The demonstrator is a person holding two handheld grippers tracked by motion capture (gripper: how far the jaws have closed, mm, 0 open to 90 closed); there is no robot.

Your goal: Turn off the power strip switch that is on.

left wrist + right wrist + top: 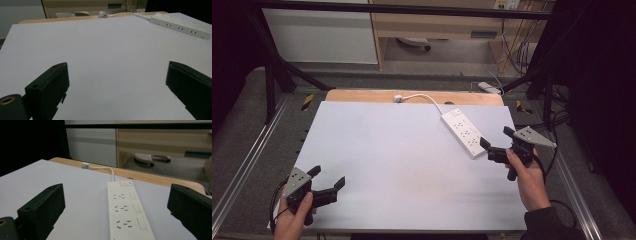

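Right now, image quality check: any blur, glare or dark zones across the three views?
High view: even light, faint sheen on the white table sheet, side margins nearly black, power strip crisp. Left gripper view: the near jaws of the left gripper are soft, the strip at top right sharper. Right gripper view: the right gripper has blurred jaws; the strip's sockets read clearly, the left background is dark.

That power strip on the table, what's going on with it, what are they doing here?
A person holds a two-jaw gripper in each hand over a white table. The right gripper sits open at the near end of the white power strip, lined up with it but not gripping it. The left gripper hovers open at the near left corner, far from the strip. The strip's cord runs to the back edge.
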